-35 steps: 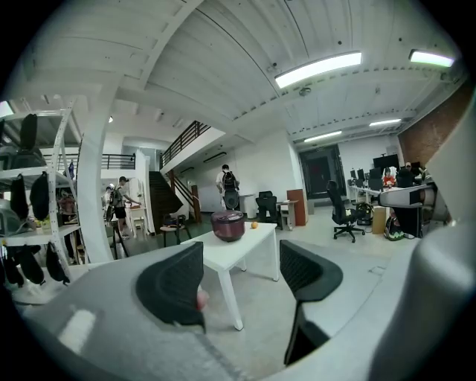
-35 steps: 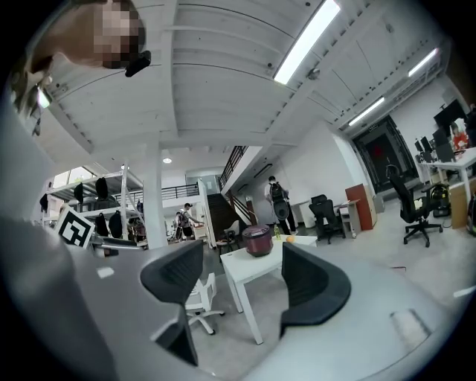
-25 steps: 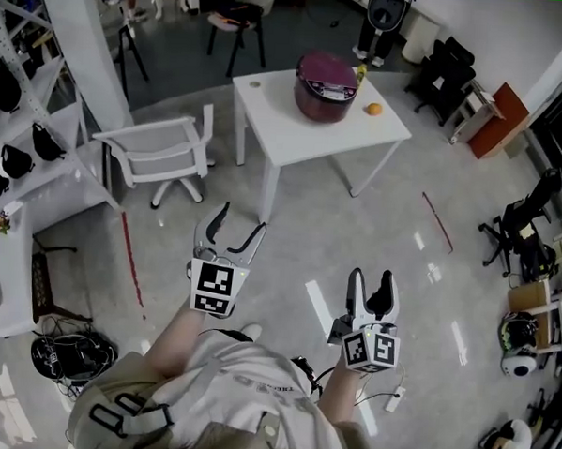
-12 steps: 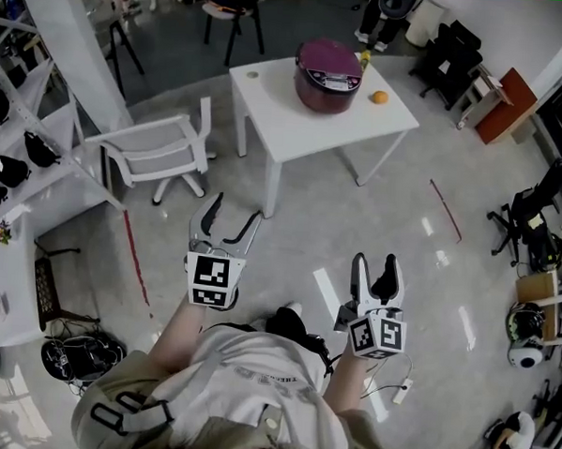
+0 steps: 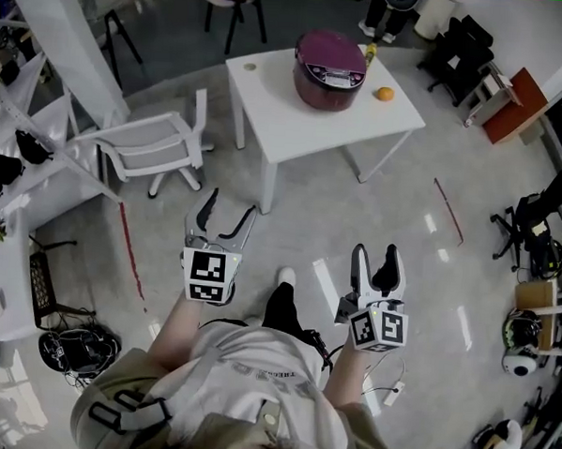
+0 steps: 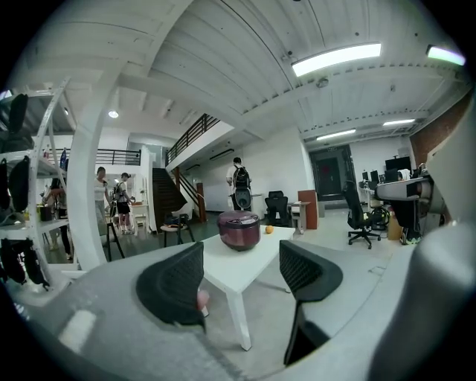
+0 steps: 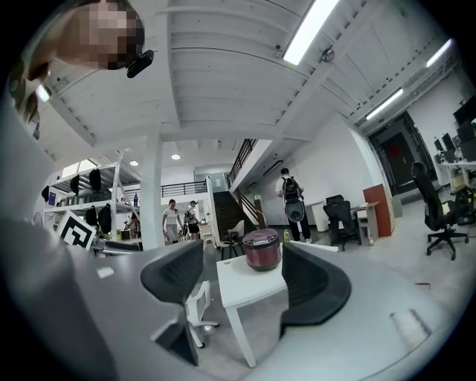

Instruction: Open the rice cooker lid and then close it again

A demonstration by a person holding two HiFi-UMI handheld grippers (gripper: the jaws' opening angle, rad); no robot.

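White worktop [image 5: 305,126] on glossy grey floor [image 5: 395,206], upper centre.
Closed maroon rice cooker [image 5: 329,68] stands on it; left tool [image 5: 230,204] and right tool [image 5: 374,252], lower frame, are both released and empty.

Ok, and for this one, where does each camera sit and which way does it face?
Head view: on the person's head, looking steeply down and forward; shows their torso, forearms, left gripper and right gripper.
Left gripper view: on the left gripper, facing roughly level along its open, empty jaws toward the white table.
Right gripper view: on the right gripper, facing the same way past its open jaws; the left gripper's marker cube shows at left.
Shared: all show the closed rice cooker.
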